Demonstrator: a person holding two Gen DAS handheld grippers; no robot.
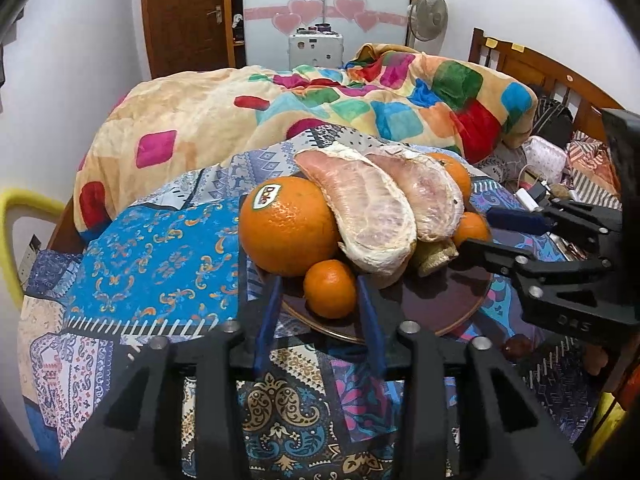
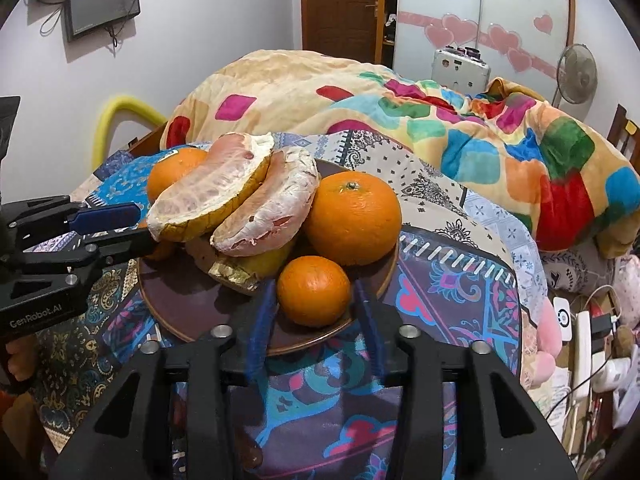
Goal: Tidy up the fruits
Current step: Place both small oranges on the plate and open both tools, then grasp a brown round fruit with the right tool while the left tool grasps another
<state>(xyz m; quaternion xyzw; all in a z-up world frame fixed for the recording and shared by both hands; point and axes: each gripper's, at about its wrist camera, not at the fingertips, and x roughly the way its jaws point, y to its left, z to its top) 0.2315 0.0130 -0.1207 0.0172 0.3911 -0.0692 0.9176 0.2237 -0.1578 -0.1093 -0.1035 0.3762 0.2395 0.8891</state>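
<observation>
A brown plate (image 1: 436,304) (image 2: 180,300) on a patterned cloth holds a pile of fruit: two peeled pomelo wedges (image 1: 372,208) (image 2: 224,196), a large orange with a Dole sticker (image 1: 286,226), a second large orange (image 2: 352,218) and small mandarins. My left gripper (image 1: 322,290) is open, its blue-padded fingers on either side of a small mandarin (image 1: 330,288) at the plate's near edge. My right gripper (image 2: 314,294) is open the same way around another small mandarin (image 2: 314,290) on the opposite side. Whether the pads touch the fruit, I cannot tell.
The cloth covers a table (image 1: 152,264) beside a bed with a colourful checked blanket (image 1: 360,96) (image 2: 480,140). A wooden headboard (image 1: 532,68), a fan (image 1: 427,16) and a door (image 1: 184,16) stand behind. Chargers and cables (image 2: 588,344) lie at the right. A yellow chair back (image 1: 24,208) is left.
</observation>
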